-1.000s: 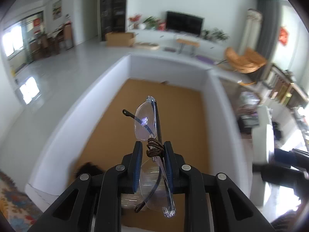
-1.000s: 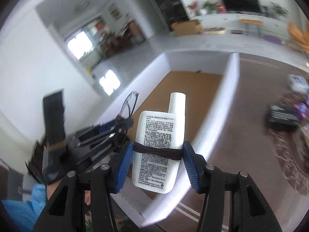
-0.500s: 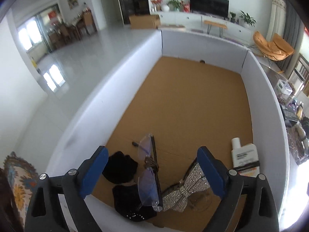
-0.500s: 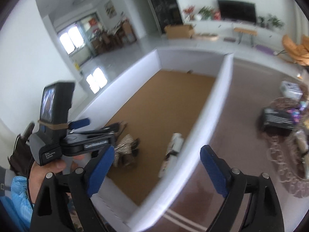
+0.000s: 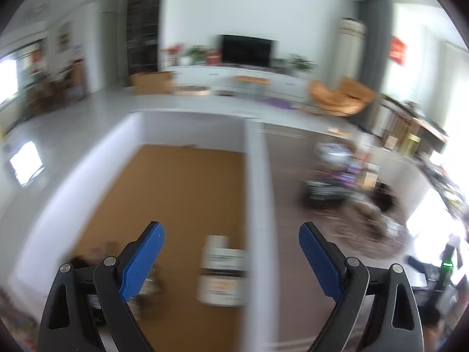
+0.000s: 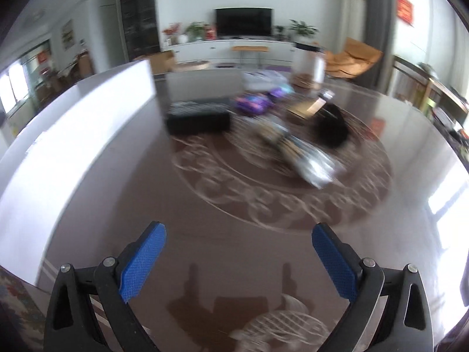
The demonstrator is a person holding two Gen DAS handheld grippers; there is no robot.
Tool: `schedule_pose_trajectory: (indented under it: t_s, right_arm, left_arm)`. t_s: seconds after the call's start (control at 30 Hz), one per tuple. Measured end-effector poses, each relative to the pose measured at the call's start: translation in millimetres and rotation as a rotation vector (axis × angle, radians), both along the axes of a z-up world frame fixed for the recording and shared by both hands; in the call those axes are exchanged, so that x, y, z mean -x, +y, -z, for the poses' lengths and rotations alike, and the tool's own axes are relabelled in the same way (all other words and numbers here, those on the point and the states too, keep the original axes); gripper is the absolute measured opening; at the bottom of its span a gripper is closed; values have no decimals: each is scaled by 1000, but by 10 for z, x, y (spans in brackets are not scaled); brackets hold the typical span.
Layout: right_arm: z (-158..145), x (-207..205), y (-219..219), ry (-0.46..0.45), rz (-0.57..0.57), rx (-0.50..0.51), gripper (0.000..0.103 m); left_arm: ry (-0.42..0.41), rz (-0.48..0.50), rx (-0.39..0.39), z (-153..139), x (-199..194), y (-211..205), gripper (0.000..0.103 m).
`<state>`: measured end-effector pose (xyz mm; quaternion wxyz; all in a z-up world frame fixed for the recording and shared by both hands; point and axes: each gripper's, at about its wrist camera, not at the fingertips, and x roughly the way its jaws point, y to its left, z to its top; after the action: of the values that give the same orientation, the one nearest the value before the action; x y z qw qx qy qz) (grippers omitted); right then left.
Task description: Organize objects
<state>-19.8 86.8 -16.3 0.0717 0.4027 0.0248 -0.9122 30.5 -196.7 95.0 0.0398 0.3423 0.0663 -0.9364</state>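
Box [image 5: 255, 176]: your white bottle [image 5: 224, 270] is lying inside, against its right wall | left gripper [image 5: 231, 261]: you are holding it spread wide, empty, over that wall | right gripper [image 6: 239, 261]: jaws opening, nothing between, over table right of box | left: black case [image 6: 198, 118], purple packet [image 6: 253, 104], silvery wrapper [image 6: 310, 164] are waiting

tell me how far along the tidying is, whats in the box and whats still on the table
Done: a white bottle lies on the brown floor of the white-walled box, with blurred dark items near its left corner. In hand: nothing; the left gripper is open and empty, the right gripper is opening, empty. Left: a black box, a purple packet, a shiny bundle and a dark item lie on the table.
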Motion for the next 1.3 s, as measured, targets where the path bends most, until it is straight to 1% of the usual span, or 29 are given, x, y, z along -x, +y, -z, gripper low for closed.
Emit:
schedule_pose_trajectory:
  t_s: [0.03,0.07,0.13,0.23,0.33,0.37,0.5,0.57,0.63,0.73,0.87,0.9,0.97,1.03,1.07,1.1,1.3]
  right_arm:
    - [34,-17,80,-8,21,15,100]
    - [65,64,127,-14,31,27,100]
    - [74,85,177,-22,54,42,100]
    - [144,102,209,-59,85,-4,100]
    - [271,152,281,-126,117,-13,100]
    - [299,166,295,-136,128,-11,100]
    - [317,185,368,-132,168,-22,101]
    - [339,205,372,-135,172,-31,103]
    - [335,202,379,-135,174,-30,103]
    - [345,196,381,-132,175,-29,103]
    - [358,207,367,-132,175,-31,103]
    - [364,204,371,-132,176,-30,103]
    - [364,203,373,-132,175,-30,103]
    - [360,200,370,-132,176,-31,103]
    - [360,201,370,-131,176,-30,103]
    - [357,200,374,-131,176,-28,103]
    - [348,195,372,-131,177,-28,103]
  left_arm:
    - [3,51,-6,-3,12,186,94]
    - [4,117,-13,2,21,427,94]
    - [-7,211,-12,56,-3,822,94]
    - [-49,279,2,172,21,1251,94]
    - [-106,309,2,423,75,1529,94]
    - [-135,314,3,558,122,1601,94]
    - [-198,304,30,917,313,1721,94]
    - [-206,291,35,1020,360,1752,94]
    - [-215,268,36,1134,453,1723,94]
    - [-232,241,15,1243,571,1647,94]
    - [-262,226,2,1370,715,1580,94]
    - [-258,223,5,1403,740,1572,94]
    - [-250,216,44,1432,772,1592,94]
    - [-240,221,97,1469,771,1634,99]
    - [-237,219,103,1474,771,1636,101]
    - [-240,214,91,1478,781,1617,103]
    - [-245,213,92,1480,793,1609,103]
